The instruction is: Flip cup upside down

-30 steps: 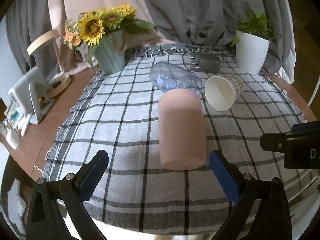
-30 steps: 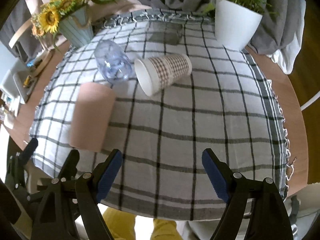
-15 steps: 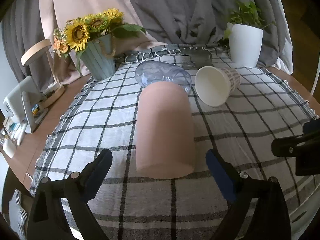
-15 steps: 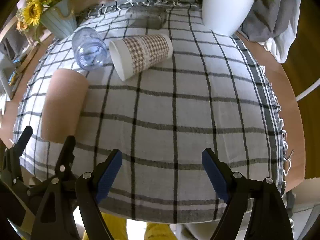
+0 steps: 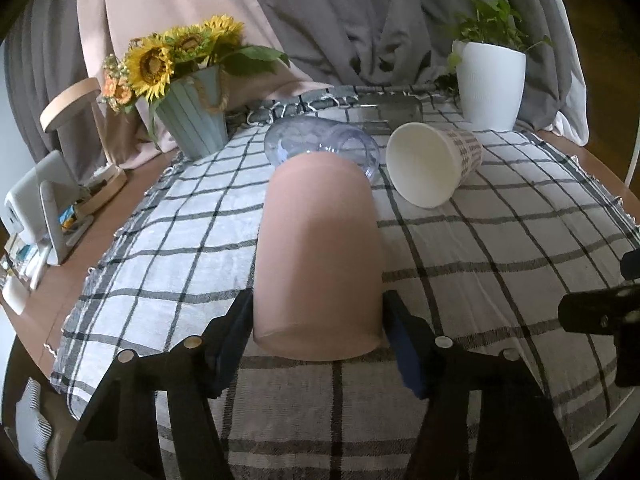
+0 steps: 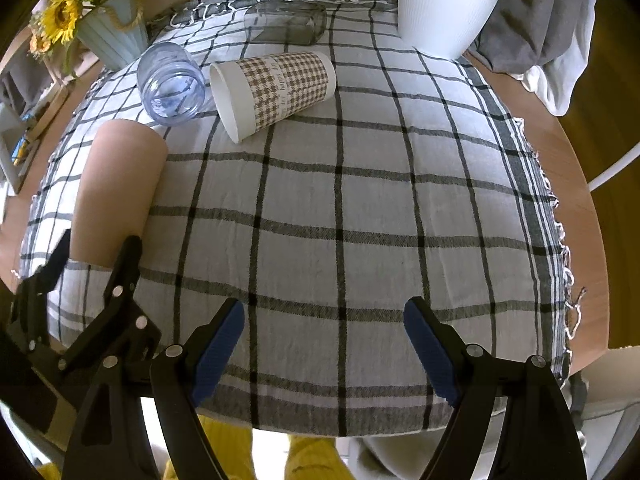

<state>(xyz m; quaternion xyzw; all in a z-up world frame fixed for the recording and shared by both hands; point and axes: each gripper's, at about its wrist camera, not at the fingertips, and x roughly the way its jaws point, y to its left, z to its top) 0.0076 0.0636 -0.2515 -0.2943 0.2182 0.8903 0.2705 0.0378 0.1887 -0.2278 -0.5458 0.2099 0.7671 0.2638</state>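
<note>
The pink cup [image 5: 318, 256] is lying on its side on the checked tablecloth [image 5: 500, 248], its closed base end sitting between the jaws of the left gripper [image 5: 318, 332]. The two blue pads [image 5: 404, 344] are flanking the cup's lower sides at its near end; the jaws are standing narrowed around the cup, but actual contact cannot be confirmed from either view. The cup's far end is pointing away from the jaws, toward a clear plastic cup [image 5: 324, 148] lying on its side just beyond it. A paper cup [image 5: 434, 166] with a houndstooth print is lying ahead and to the right of the left jaws, its open mouth facing them.

The right gripper [image 6: 324, 340] is hovering over the near edge of the tablecloth with its jaws spread wide and nothing between them. Seen from the right wrist, the pink cup [image 6: 120, 188] is resting ahead and left of these jaws, with the left gripper's black fingers [image 6: 128, 268] straddling its near end.
</note>
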